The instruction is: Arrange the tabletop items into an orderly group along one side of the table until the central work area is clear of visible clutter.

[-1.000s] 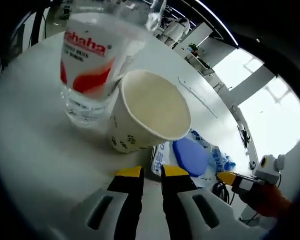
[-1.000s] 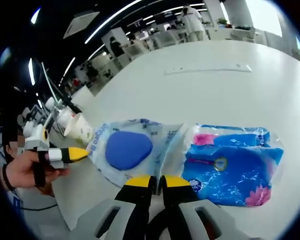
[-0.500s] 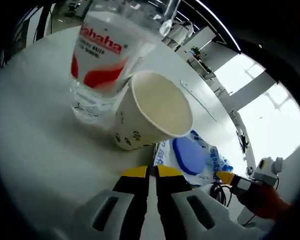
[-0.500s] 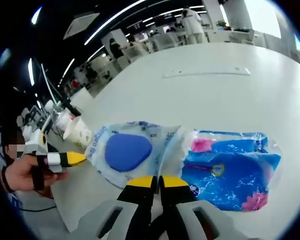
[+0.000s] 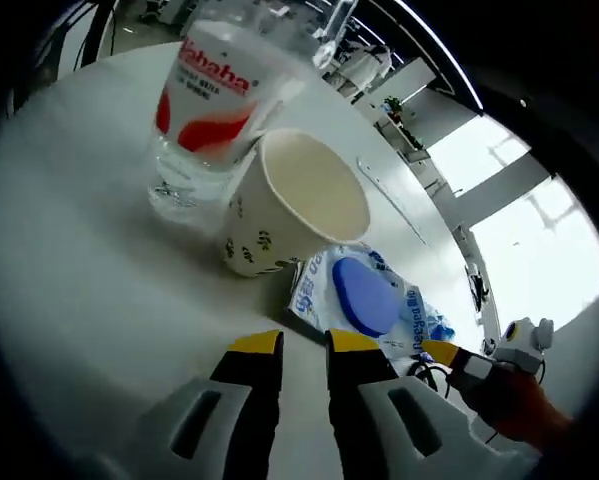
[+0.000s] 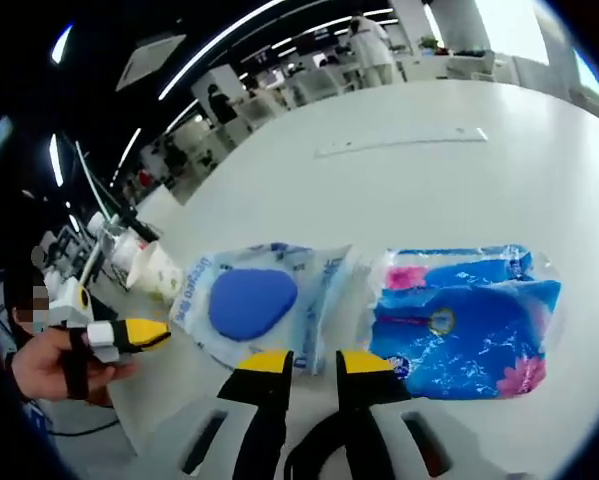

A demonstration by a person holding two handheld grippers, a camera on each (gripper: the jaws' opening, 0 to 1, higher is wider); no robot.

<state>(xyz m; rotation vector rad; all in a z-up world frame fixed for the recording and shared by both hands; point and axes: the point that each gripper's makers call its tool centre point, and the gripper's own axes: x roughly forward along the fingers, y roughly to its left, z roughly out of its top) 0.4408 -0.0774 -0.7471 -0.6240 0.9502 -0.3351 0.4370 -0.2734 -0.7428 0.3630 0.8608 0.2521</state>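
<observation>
In the left gripper view the paper cup (image 5: 297, 212) stands just beside the clear water bottle (image 5: 214, 110), and they seem to touch. The pouch with the blue pad (image 5: 364, 298) lies near, at 4 o'clock from the cup. In the right gripper view this pouch (image 6: 254, 300) lies just beside the blue tissue pack (image 6: 469, 322) on the white surface (image 6: 399, 190).

The left gripper (image 5: 304, 345) has its fingers a little apart and holds nothing. The right gripper (image 6: 304, 362) is the same: a narrow gap, empty, just before the pouch edge.

The cup looks light and empty, so a push from the fingers may tip it or knock the bottle. The pouch film is probably slippery and flat; narrow fingers may slide over it, or drag the tissue pack with it.
</observation>
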